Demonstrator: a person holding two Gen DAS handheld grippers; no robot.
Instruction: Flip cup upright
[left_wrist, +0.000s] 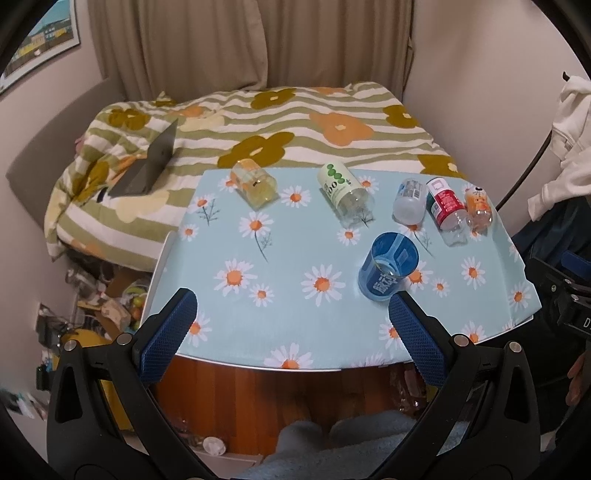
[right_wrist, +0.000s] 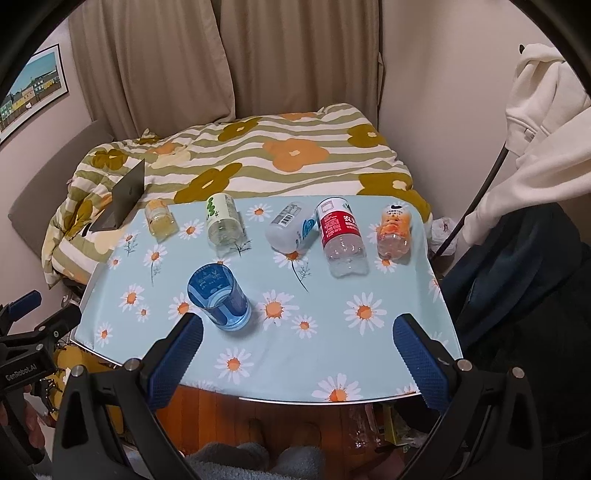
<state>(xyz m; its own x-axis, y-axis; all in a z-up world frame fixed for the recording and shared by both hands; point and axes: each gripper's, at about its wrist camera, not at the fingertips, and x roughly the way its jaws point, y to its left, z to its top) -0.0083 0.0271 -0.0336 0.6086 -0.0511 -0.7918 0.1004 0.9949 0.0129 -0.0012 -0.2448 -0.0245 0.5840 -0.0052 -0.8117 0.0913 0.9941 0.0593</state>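
A blue translucent cup (left_wrist: 387, 266) stands upside down on the daisy-print tablecloth (left_wrist: 280, 258), base up and rim on the cloth, near the table's front. It also shows in the right wrist view (right_wrist: 220, 300). My left gripper (left_wrist: 293, 306) is open and empty, held back over the table's front edge; its right finger (left_wrist: 413, 332) is just in front of the cup. My right gripper (right_wrist: 297, 338) is open and empty over the front edge; its left finger (right_wrist: 177, 358) is close in front of the cup. The left gripper (right_wrist: 26, 332) shows at the right wrist view's left edge.
Several bottles lie on their sides along the table's far edge: a yellow one (left_wrist: 255, 183), a green-labelled one (left_wrist: 343, 190), a white one (left_wrist: 410, 201), a red-labelled one (left_wrist: 447, 210) and an orange one (left_wrist: 479, 210). A bed with a flowered quilt (left_wrist: 295, 122) and a laptop (left_wrist: 151, 166) lies behind. Clutter lies on the floor at left.
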